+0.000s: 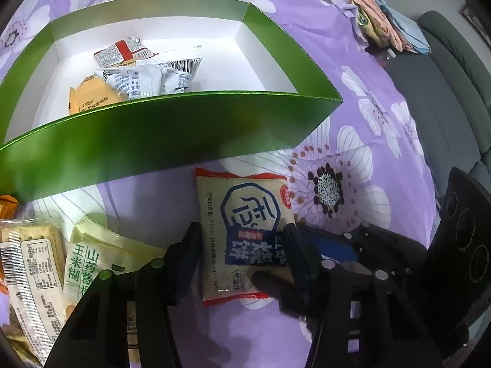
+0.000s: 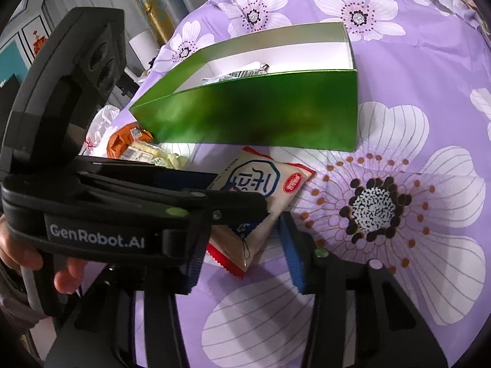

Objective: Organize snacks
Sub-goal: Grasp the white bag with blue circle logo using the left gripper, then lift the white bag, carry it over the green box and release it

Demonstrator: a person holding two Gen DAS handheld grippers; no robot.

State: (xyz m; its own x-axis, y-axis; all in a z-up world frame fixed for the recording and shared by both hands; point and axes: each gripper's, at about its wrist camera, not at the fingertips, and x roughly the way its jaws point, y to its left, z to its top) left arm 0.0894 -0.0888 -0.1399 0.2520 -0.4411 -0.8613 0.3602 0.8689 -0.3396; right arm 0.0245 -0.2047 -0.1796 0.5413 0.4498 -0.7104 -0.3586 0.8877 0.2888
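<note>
A cream snack packet (image 1: pixel 245 214) with red ends and a blue hexagon mark lies on the purple flowered cloth, just in front of the green box (image 1: pixel 184 128). My left gripper (image 1: pixel 242 260) is shut on it, one pad on each long side. My right gripper (image 2: pixel 244 260) comes in from the right and straddles the packet's (image 2: pixel 260 193) near corner. Its blue right pad (image 2: pixel 293 254) stands apart from the wrapper, so it is open. The left gripper (image 2: pixel 241 194) crosses the right wrist view over the packet. Several wrapped snacks (image 1: pixel 138 67) lie inside the white-lined box (image 2: pixel 260 116).
Loose snacks sit at the left: a cracker pack (image 1: pixel 30 260) and a pale green packet (image 1: pixel 92 257), also a heap (image 2: pixel 138 150) beside the box. A person's hand (image 2: pixel 18 251) holds the left gripper. Folded cloths (image 1: pixel 377 15) and a grey sofa (image 1: pixel 445 92) lie at the right.
</note>
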